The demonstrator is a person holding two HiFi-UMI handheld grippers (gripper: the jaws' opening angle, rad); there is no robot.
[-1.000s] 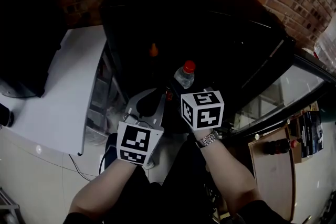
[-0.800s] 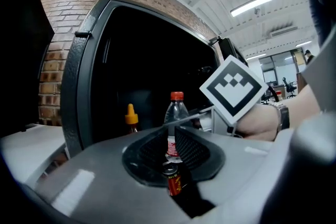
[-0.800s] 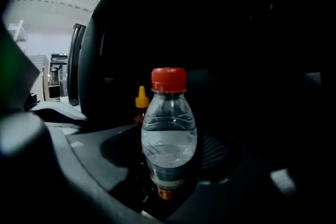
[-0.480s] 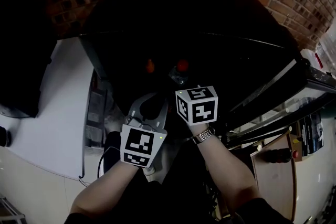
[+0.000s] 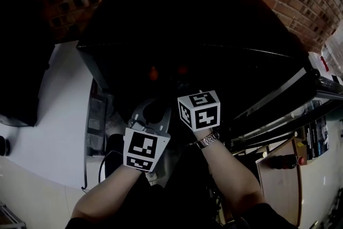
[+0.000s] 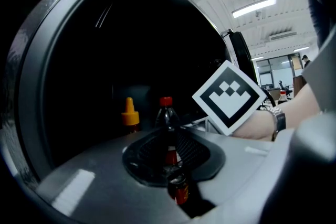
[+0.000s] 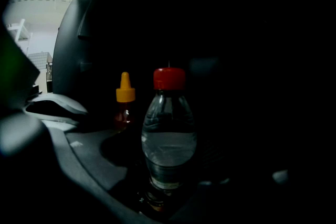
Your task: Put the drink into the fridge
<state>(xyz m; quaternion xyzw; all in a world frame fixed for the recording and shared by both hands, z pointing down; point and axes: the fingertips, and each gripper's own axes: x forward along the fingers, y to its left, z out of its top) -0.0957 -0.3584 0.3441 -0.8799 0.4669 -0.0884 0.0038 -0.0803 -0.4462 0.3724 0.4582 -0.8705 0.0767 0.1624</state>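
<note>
R tongs: my grip is on the water bottle, low on the body. Bottle upright, red cap on top. Jaws have just been easing a touch wider, with the bottle between them. Bottle is inside the dark fridge, right of and nearer than the orange-cap btl. L tongs: jaws apart, nothing gripped, just left of R at the fridge mouth. Too dark to see whether the bottle's base rests on a shelf.
</note>
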